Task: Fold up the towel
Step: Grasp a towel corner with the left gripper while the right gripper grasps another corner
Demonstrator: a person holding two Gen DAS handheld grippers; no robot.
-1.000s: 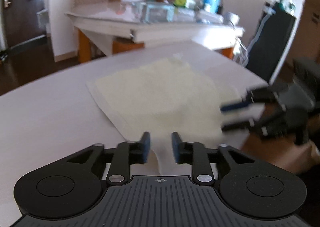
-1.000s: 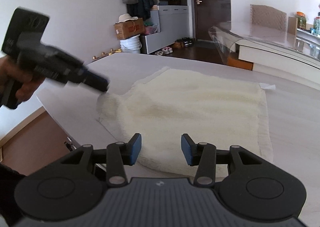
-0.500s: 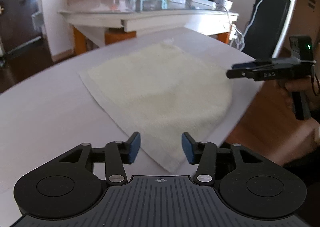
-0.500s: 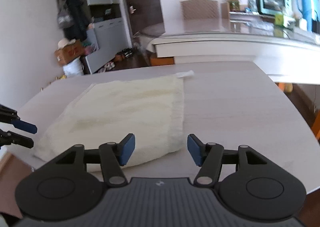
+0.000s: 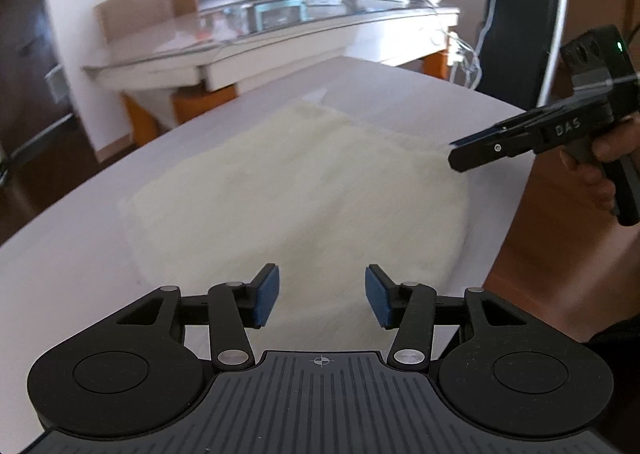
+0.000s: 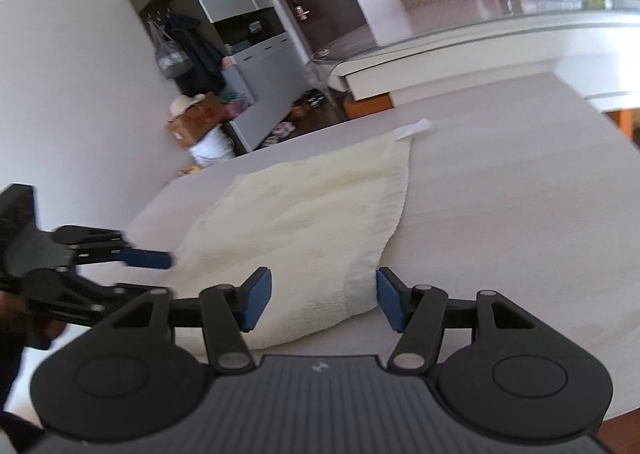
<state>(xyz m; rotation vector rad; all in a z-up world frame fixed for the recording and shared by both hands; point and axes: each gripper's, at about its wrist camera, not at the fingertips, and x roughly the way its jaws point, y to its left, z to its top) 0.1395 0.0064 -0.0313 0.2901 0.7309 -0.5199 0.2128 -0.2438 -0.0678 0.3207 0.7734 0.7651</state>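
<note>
While the towel (image 5: 304,190) lies flat along the desk's (image 6: 520,214) near edge, both claws stand released over its near corners, the left claw (image 5: 322,296) empty, the right claw (image 6: 322,304) closing slightly, pads clear; next, I judge, each must pinch a corner and carry it across

Both wrist views look down close over the shared towel (image 5: 300,190); table (image 6: 520,214).

Black hand-held gripper (image 5: 322,302) — blue pads (image 5: 267,301), silver screws, ribbed grey base, white "DAS" lettering.
</note>
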